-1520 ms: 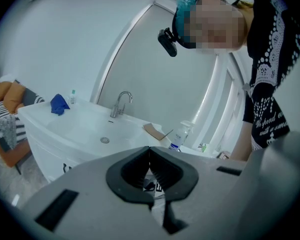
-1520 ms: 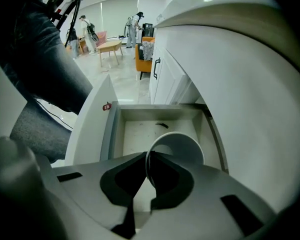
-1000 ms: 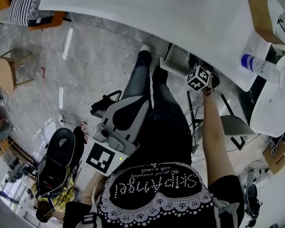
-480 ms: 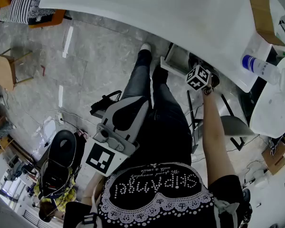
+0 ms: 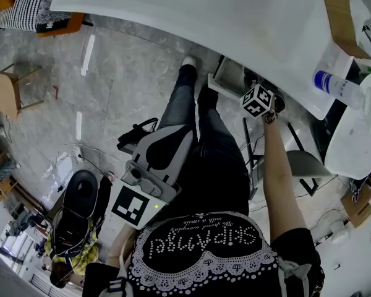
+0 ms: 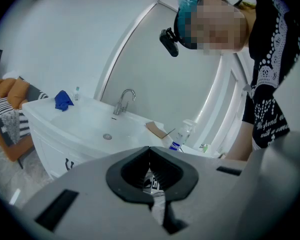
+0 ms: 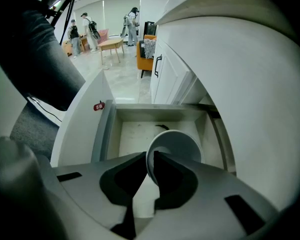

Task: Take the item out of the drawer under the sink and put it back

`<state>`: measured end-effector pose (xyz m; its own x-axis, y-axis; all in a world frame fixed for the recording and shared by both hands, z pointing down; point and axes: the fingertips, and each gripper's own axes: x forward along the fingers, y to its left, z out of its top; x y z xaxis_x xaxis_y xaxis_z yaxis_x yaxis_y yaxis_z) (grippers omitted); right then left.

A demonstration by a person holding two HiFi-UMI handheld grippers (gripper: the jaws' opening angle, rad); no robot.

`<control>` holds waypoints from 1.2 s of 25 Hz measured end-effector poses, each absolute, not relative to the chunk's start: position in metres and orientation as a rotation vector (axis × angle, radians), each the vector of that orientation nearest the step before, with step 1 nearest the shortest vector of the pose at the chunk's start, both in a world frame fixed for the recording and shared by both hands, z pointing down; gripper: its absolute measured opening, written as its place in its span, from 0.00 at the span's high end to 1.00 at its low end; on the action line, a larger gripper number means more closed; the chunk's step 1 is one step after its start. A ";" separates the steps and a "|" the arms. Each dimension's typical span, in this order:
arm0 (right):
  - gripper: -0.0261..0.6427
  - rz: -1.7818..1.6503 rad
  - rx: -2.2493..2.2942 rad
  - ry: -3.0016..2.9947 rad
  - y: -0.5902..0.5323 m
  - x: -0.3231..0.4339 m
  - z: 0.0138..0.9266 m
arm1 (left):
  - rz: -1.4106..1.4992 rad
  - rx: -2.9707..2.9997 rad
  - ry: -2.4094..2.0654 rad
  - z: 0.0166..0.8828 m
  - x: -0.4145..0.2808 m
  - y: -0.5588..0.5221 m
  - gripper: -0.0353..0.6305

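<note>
White bowl (image 7: 177,144) is clamped by its rim between the jaws of the right gripper (image 7: 150,156) and held over the open drawer (image 7: 135,129) below the counter. The left gripper (image 6: 149,150) is closed on nothing, facing the sink (image 6: 90,124).

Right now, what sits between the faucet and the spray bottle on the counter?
A brown cardboard piece lies between the faucet and the spray bottle, as the left gripper view shows.

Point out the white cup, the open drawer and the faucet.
white cup (image 7: 179,145), right gripper view, its inner wall.
open drawer (image 7: 132,134), right gripper view, its bare floor.
faucet (image 6: 123,103), left gripper view, its stem.
</note>
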<state>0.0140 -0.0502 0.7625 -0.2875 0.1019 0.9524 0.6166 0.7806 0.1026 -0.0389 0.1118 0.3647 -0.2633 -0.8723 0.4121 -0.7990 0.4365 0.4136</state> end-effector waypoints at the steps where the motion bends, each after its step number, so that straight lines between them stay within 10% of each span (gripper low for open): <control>1: 0.92 -0.547 -0.554 -1.816 -0.050 0.014 0.762 | -0.163 1.399 -2.104 0.365 -0.039 0.112 0.94; 30: 0.85 -0.493 -0.447 -1.922 -0.043 0.015 0.727 | -0.193 1.428 -2.107 0.360 -0.040 0.109 0.94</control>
